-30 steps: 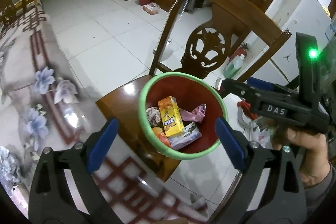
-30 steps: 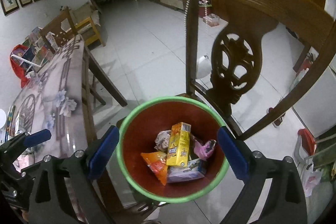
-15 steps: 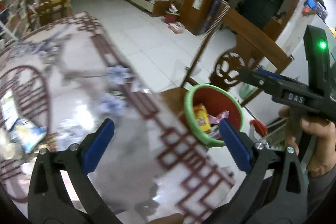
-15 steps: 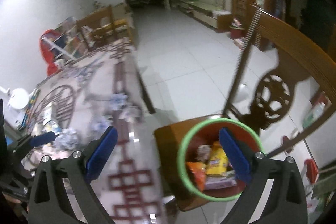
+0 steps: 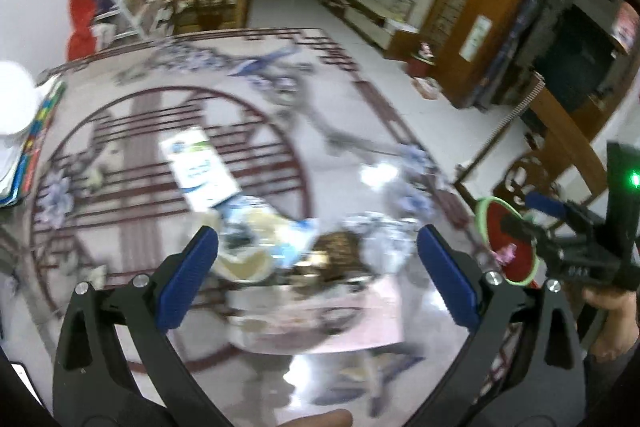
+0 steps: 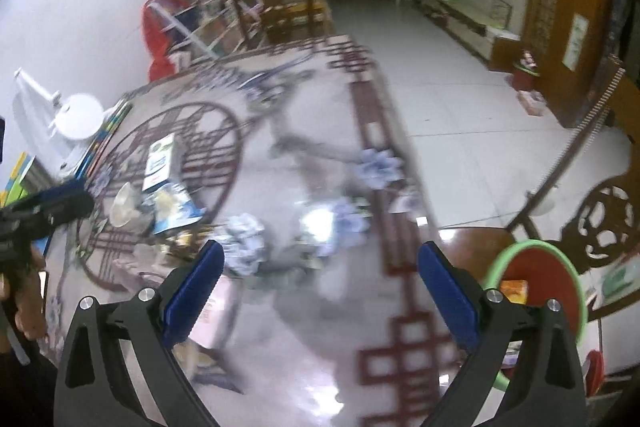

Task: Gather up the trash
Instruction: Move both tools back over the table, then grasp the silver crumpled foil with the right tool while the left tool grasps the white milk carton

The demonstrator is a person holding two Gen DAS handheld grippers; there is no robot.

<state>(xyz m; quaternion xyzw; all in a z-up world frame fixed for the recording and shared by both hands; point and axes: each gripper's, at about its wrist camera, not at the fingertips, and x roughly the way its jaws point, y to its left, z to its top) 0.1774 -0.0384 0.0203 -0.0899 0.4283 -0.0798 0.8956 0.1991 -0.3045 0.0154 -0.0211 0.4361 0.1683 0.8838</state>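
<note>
A red bin with a green rim (image 5: 507,241) (image 6: 548,287) stands on a wooden chair at the table's right edge and holds wrappers. Blurred trash lies on the patterned table: a blue-and-cream bag (image 5: 264,239) (image 6: 172,209), a white-and-blue packet (image 5: 198,167) (image 6: 160,161), a dark gold wrapper (image 5: 328,261) and a crumpled white wad (image 6: 246,243). My left gripper (image 5: 318,283) is open and empty above the bag and wrapper. My right gripper (image 6: 320,287) is open and empty over the table, right of the wad.
A carved wooden chair (image 6: 608,211) holds the bin. A white lamp (image 6: 78,117) and coloured books (image 5: 38,131) sit at the table's left. A pinkish flat sheet (image 5: 332,311) lies near the front edge. Tiled floor (image 6: 440,75) stretches beyond the table.
Both grippers have swung left, away from the bin and over the table. The bin has slid to the right edge of both views. Both stay open and empty.
</note>
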